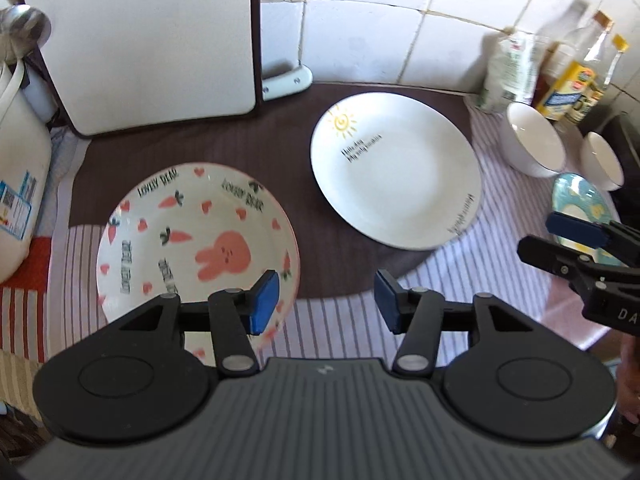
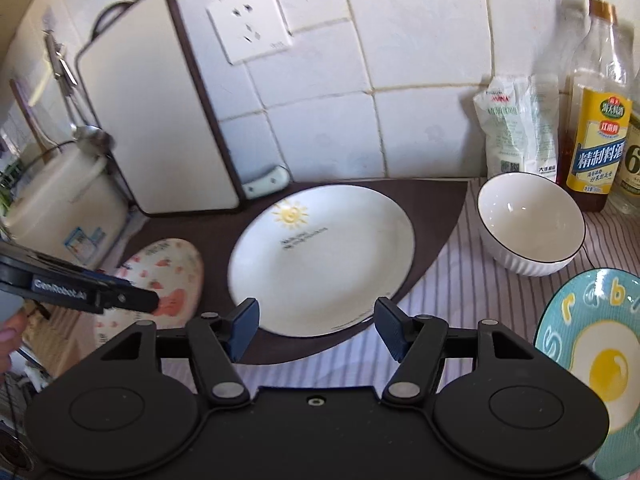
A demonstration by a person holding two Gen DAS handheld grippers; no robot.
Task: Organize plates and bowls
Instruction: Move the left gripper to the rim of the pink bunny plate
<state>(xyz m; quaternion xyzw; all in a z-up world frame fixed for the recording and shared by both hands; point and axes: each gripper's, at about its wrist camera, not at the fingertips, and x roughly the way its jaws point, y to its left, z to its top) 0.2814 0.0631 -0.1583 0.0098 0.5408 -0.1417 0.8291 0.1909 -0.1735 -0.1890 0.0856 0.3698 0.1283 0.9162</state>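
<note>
A pink rabbit-and-carrot plate (image 1: 192, 236) lies at the left on a brown mat (image 1: 192, 148). A white plate with a sun drawing (image 1: 400, 172) lies at the middle. Two white bowls (image 1: 534, 140) (image 1: 602, 160) and a teal egg-print plate (image 1: 580, 204) sit at the right. My left gripper (image 1: 326, 300) is open and empty, just above the rabbit plate's near right edge. My right gripper (image 2: 316, 326) is open and empty, in front of the sun plate (image 2: 320, 256). The rabbit plate (image 2: 160, 280), one bowl (image 2: 530, 224) and the egg plate (image 2: 596, 344) show there too.
A white cutting board (image 1: 140, 40) leans on the tiled wall at the back left beside a white appliance (image 1: 18, 184). Bottles (image 2: 600, 112) and a white bag (image 2: 516, 128) stand at the back right. A striped cloth (image 1: 344, 328) covers the counter.
</note>
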